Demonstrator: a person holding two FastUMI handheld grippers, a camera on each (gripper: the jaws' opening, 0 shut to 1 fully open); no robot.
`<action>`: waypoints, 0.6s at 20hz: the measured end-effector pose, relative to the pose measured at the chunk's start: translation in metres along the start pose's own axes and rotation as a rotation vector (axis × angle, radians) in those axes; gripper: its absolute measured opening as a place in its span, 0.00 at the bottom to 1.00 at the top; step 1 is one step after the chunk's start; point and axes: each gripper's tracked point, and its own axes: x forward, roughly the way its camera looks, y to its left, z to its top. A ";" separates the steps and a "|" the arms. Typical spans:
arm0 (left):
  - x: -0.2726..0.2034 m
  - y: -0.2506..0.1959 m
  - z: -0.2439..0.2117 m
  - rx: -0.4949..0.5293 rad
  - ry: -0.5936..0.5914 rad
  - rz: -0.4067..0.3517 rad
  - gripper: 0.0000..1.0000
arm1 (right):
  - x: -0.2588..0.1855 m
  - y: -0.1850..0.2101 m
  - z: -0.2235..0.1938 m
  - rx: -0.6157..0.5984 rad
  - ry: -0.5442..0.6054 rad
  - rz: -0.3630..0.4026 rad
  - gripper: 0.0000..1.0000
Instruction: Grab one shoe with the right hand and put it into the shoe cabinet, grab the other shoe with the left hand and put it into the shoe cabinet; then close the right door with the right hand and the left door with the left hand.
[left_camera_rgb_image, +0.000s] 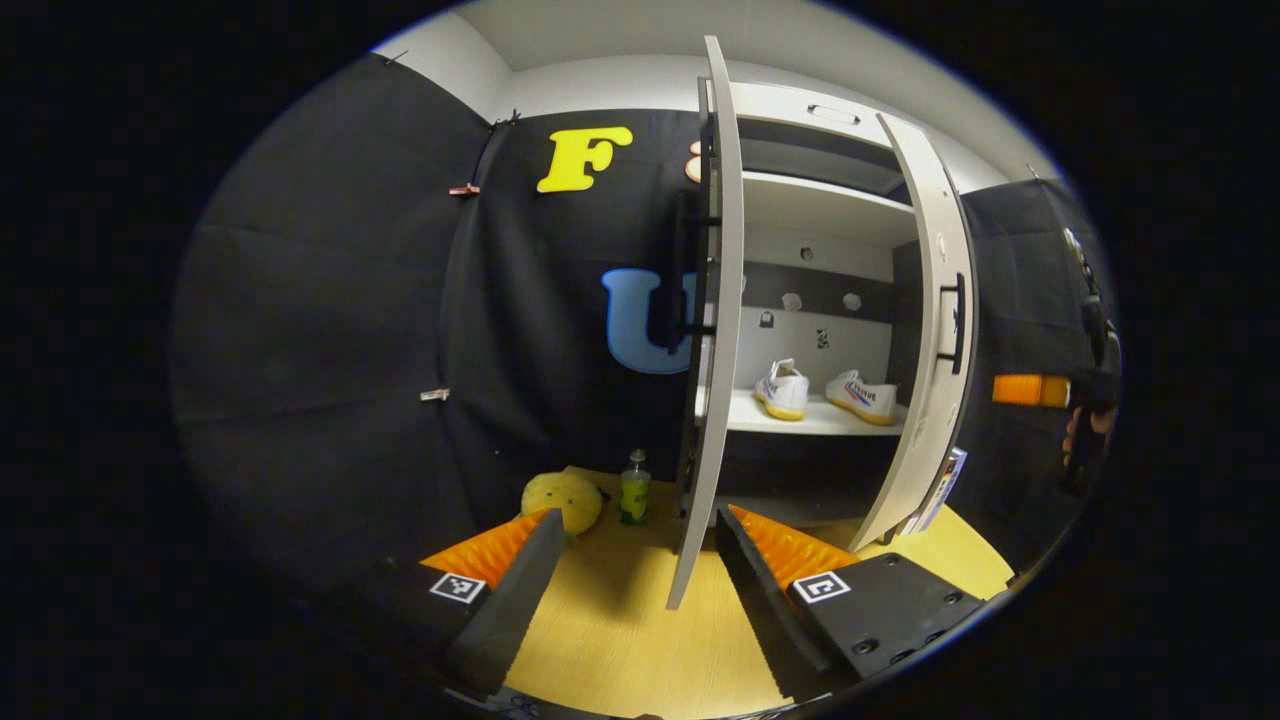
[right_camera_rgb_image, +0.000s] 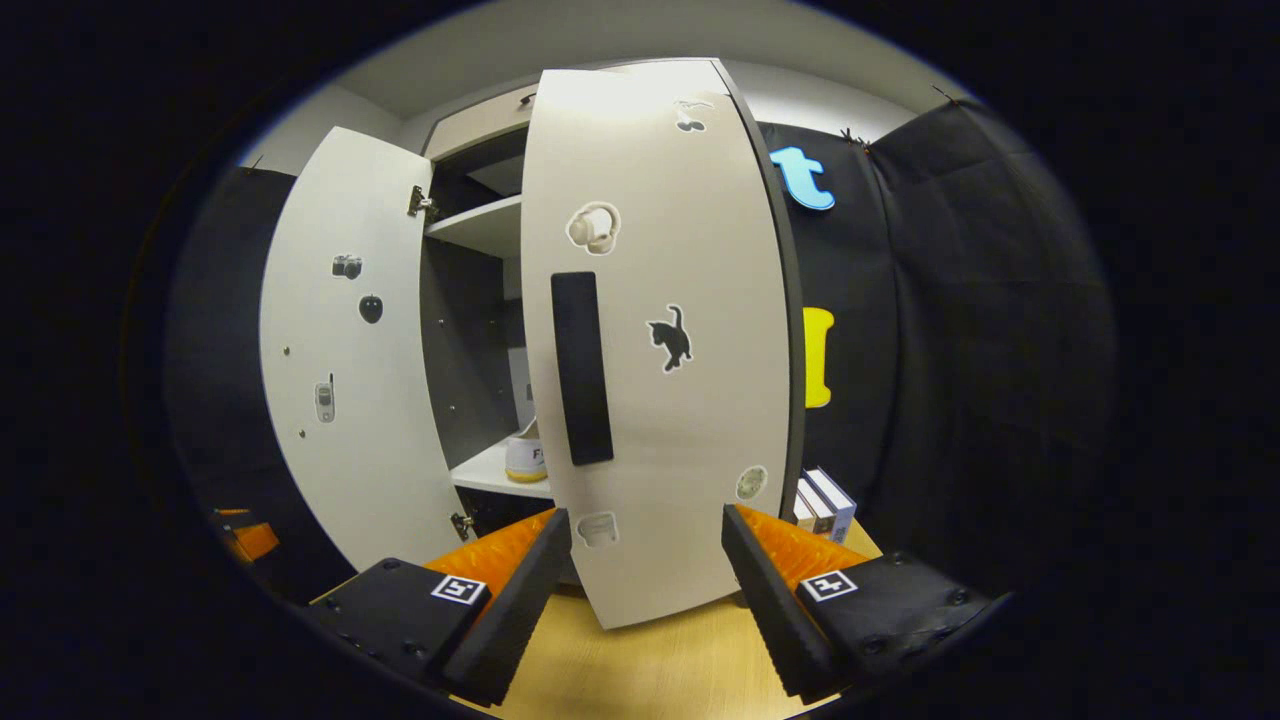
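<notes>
The shoe cabinet stands with both doors swung open. Two white shoes, one beside the other, rest on its middle shelf. My left gripper is open and holds nothing; the left door is seen edge-on just ahead of its fingers. My right gripper is open too, close behind the right door, whose black handle faces me. Past that door's edge one shoe peeks out. The right gripper and the hand holding it also show at the far right of the left gripper view.
A yellow plush toy and a green bottle stand on the wooden surface left of the cabinet. Books lean at the cabinet's right side. Black cloth walls close the booth in.
</notes>
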 end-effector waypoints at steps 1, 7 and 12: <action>0.005 0.003 0.015 0.001 -0.019 -0.012 0.95 | -0.003 -0.004 -0.004 0.004 0.010 -0.015 0.98; 0.034 0.030 0.079 -0.004 -0.118 -0.061 0.95 | -0.030 -0.012 -0.018 0.020 0.026 -0.068 0.98; 0.068 0.041 0.116 0.081 -0.171 -0.109 0.95 | -0.051 -0.001 -0.037 0.001 0.071 -0.063 0.98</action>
